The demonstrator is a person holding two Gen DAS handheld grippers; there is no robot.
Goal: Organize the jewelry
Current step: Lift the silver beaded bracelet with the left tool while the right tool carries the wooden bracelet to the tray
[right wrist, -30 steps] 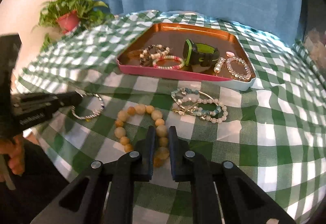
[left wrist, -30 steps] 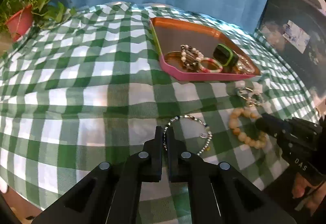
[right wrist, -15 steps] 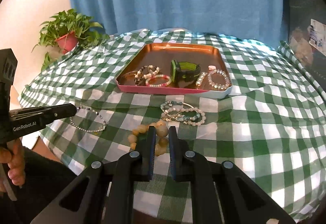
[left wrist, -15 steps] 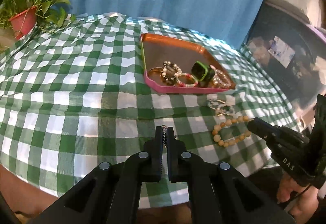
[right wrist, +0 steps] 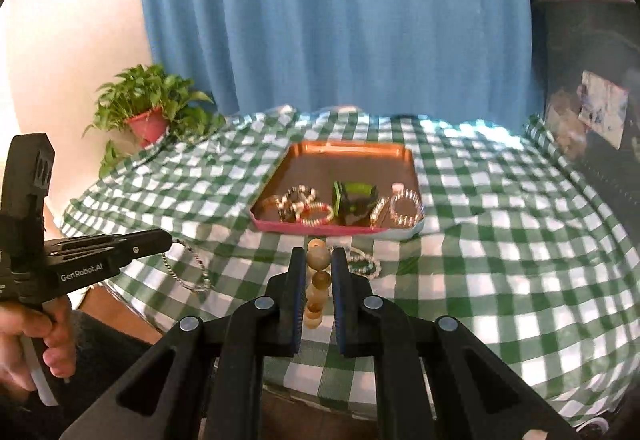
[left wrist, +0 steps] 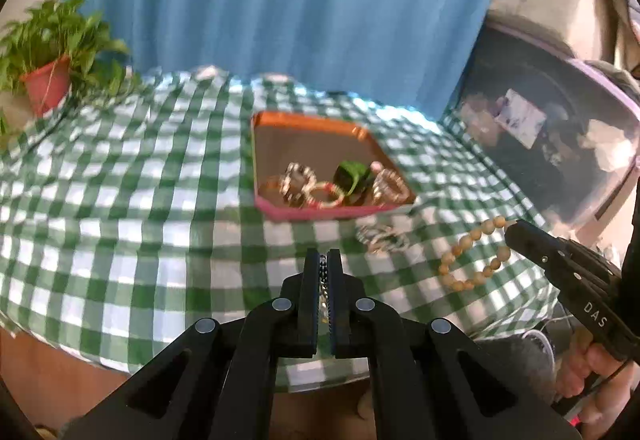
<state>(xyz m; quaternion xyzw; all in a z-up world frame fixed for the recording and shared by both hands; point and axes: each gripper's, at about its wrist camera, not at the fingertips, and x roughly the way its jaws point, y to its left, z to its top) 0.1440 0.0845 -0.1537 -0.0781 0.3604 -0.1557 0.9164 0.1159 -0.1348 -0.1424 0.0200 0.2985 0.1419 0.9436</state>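
Note:
My left gripper (left wrist: 324, 260) is shut on a thin silver bead bracelet (right wrist: 185, 268), which hangs from it above the table's near edge. My right gripper (right wrist: 318, 258) is shut on a wooden bead bracelet (right wrist: 319, 280) that dangles between its fingers; it also shows in the left wrist view (left wrist: 472, 254). A copper tray with a pink rim (right wrist: 352, 153) sits mid-table and holds several bracelets and a green-black watch (right wrist: 354, 197). A pale beaded bracelet cluster (right wrist: 364, 262) lies on the cloth in front of the tray.
A green-and-white checked cloth (right wrist: 500, 252) covers the table. A potted plant in a red pot (right wrist: 148, 121) stands at the far left corner. A blue curtain (right wrist: 332, 15) hangs behind. Dark furniture (left wrist: 552, 143) is to the right.
Both grippers have lifted up and pulled back from the table, each carrying its bracelet off the cloth. The tray looks farther away.

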